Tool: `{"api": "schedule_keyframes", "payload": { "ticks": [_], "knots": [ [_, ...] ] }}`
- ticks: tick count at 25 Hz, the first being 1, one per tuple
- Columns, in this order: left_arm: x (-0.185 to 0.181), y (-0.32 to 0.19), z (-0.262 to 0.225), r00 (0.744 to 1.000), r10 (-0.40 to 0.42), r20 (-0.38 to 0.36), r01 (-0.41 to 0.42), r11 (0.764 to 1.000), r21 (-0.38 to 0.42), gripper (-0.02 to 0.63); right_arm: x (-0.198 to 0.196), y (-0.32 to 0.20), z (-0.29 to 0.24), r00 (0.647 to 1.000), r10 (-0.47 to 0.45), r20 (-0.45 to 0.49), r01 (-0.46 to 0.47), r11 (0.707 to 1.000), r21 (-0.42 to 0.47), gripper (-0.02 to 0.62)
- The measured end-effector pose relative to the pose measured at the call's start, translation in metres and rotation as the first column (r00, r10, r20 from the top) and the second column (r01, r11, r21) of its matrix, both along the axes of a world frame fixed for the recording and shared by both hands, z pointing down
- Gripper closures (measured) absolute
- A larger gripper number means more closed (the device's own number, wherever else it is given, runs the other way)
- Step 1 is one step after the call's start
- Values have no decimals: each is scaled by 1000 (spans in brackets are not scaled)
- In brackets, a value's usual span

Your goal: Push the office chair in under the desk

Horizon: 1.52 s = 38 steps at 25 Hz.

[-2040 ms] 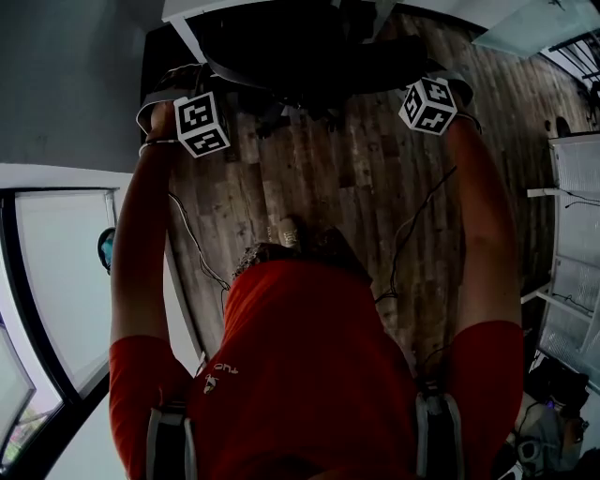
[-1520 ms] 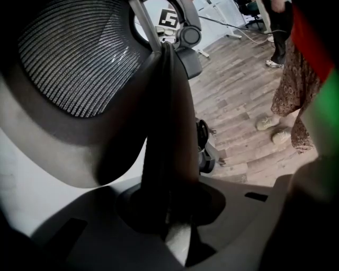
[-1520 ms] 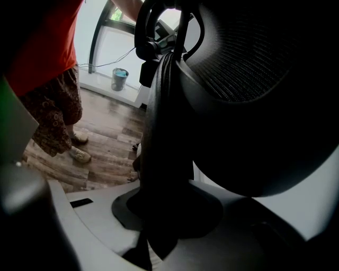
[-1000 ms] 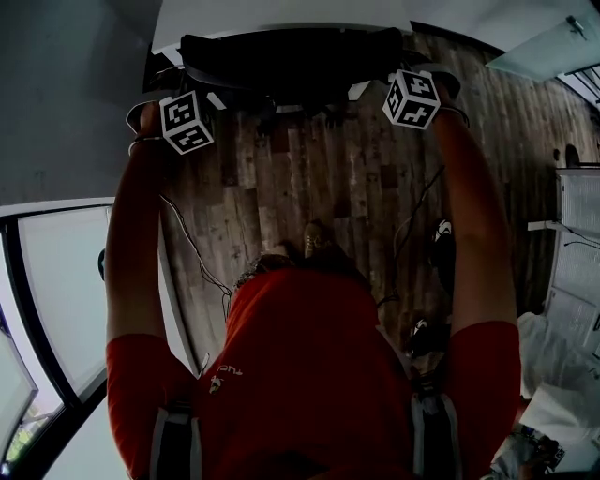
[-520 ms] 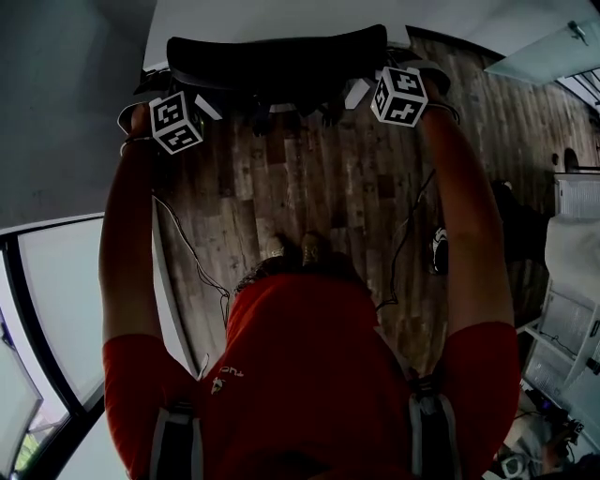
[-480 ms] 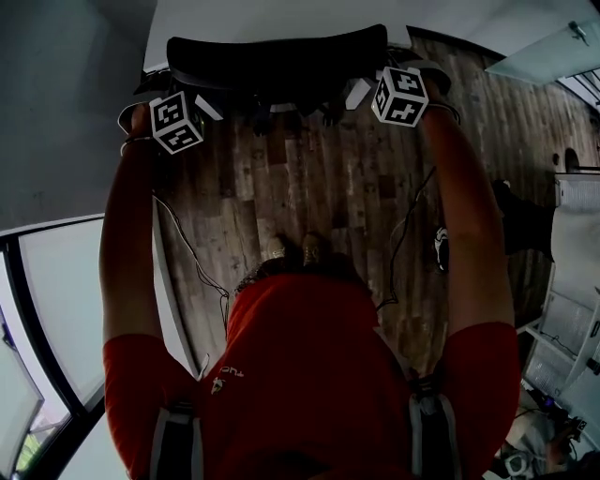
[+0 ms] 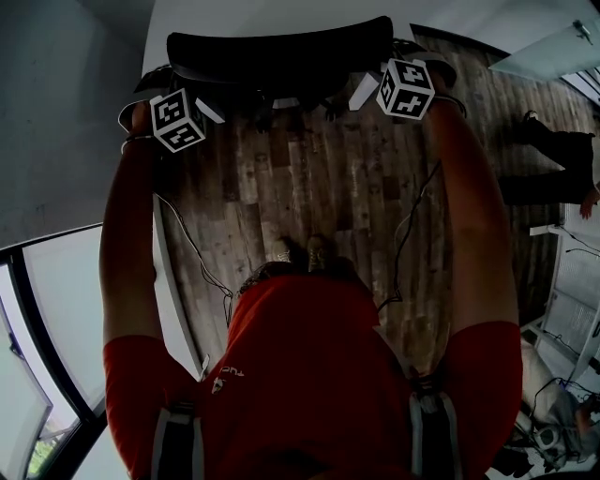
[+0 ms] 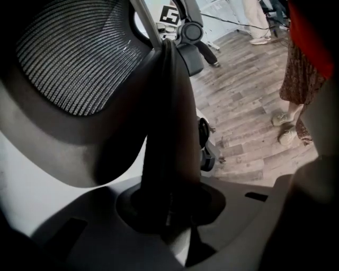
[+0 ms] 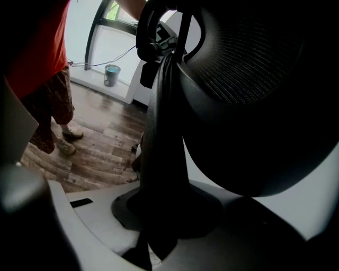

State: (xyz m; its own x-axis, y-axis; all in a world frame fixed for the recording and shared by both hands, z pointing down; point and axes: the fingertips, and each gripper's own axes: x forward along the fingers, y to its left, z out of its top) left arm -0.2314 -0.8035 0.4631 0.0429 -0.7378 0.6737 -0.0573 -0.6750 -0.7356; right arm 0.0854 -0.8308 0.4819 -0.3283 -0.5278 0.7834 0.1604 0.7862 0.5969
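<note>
The office chair stands with the top of its black backrest lying along the near edge of the white desk. The head view shows only that dark band of it. The two gripper views look in from the chair's sides and show what the head view cannot: the backrest's grey mesh, its dark side rails, and a castor low on the chair.

The left gripper is pinched on the chair's left rail, its pads pressed against the dark edge. The right gripper is clamped the same way on the right rail. From above neither grip can be seen, only the marker cubes at the chair's two upper corners and the outstretched arms behind them.

Behind the chair is a wood plank floor with the person's shoes on it. Only the right gripper view shows a small pail by a window, well back from the chair. The head view shows another person's legs well off to the chair's right.
</note>
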Motion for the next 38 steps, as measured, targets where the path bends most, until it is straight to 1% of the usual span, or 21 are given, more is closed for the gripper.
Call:
{"api": "schedule_keyframes", "payload": {
  "ticks": [7, 9, 11, 12, 13, 14, 15, 18, 24, 26, 28, 30, 31, 32, 33, 34, 35, 37, 38],
  "knots": [
    [2, 2, -1, 1000, -16, -6, 16, 1000, 5, 517, 1, 0, -2, 1000, -12, 6, 12, 1000, 11, 491],
    [2, 4, 0, 999, -28, -19, 28, 1000, 2, 504, 2, 0, -2, 1000, -12, 3, 12, 1000, 11, 482],
    [4, 7, 1, 999, -39, -35, 39, 999, -7, 459, 4, 1, 0, 1000, -11, -8, 11, 1000, 8, 471],
    [4, 9, 2, 998, -43, -40, 42, 999, -11, 422, 5, 2, 1, 1000, -10, -13, 10, 1000, 7, 443],
    [4, 10, 3, 998, -45, -41, 45, 999, -10, 400, 7, 3, 2, 1000, -6, -14, 6, 1000, 8, 414],
    [3, 12, 3, 998, -47, -41, 47, 999, -4, 386, 8, 3, 1, 1000, 0, -10, 0, 1000, 13, 399],
    [2, 13, 2, 998, -50, -43, 50, 999, 5, 371, 8, 3, -1, 1000, 8, -2, -8, 1000, 19, 389],
    [-2, 18, -8, 996, -61, -65, 64, 997, 42, 353, 12, 5, -10, 999, 34, 28, -35, 999, 41, 371],
    [-8, 40, -32, 991, -75, -115, 87, 990, 108, 348, 22, 25, -35, 996, 50, 71, -55, 995, 77, 367],
    [-11, 50, -41, 984, -86, -154, 107, 985, 133, 348, 25, 34, -44, 995, 55, 89, -63, 994, 92, 367],
    [-10, 61, -53, 972, -100, -215, 136, 977, 162, 348, 28, 44, -55, 989, 71, 131, -84, 991, 104, 367],
    [-7, 74, -68, 947, -111, -302, 174, 966, 191, 348, 30, 55, -70, 972, 101, 212, -126, 986, 106, 367],
    [-4, 80, -76, 929, -113, -353, 194, 960, 204, 348, 29, 60, -78, 957, 120, 265, -152, 983, 106, 367],
    [-1, 87, -84, 905, -112, -409, 215, 952, 216, 348, 29, 66, -86, 937, 137, 322, -179, 978, 105, 367],
    [3, 93, -92, 877, -108, -469, 236, 946, 224, 348, 28, 72, -94, 913, 152, 378, -206, 973, 105, 367],
    [8, 100, -100, 841, -100, -531, 256, 940, 228, 350, 27, 79, -102, 887, 164, 432, -229, 968, 103, 368],
    [14, 107, -108, 800, -90, -593, 273, 935, 227, 350, 26, 86, -108, 858, 173, 485, -249, 964, 97, 368],
    [28, 122, -125, 705, -56, -707, 298, 928, 223, 361, 21, 102, -120, 791, 180, 585, -276, 958, 78, 371],
    [37, 131, -134, 654, -33, -756, 304, 926, 223, 370, 18, 111, -125, 752, 179, 634, -282, 957, 65, 377]
  ]
}}
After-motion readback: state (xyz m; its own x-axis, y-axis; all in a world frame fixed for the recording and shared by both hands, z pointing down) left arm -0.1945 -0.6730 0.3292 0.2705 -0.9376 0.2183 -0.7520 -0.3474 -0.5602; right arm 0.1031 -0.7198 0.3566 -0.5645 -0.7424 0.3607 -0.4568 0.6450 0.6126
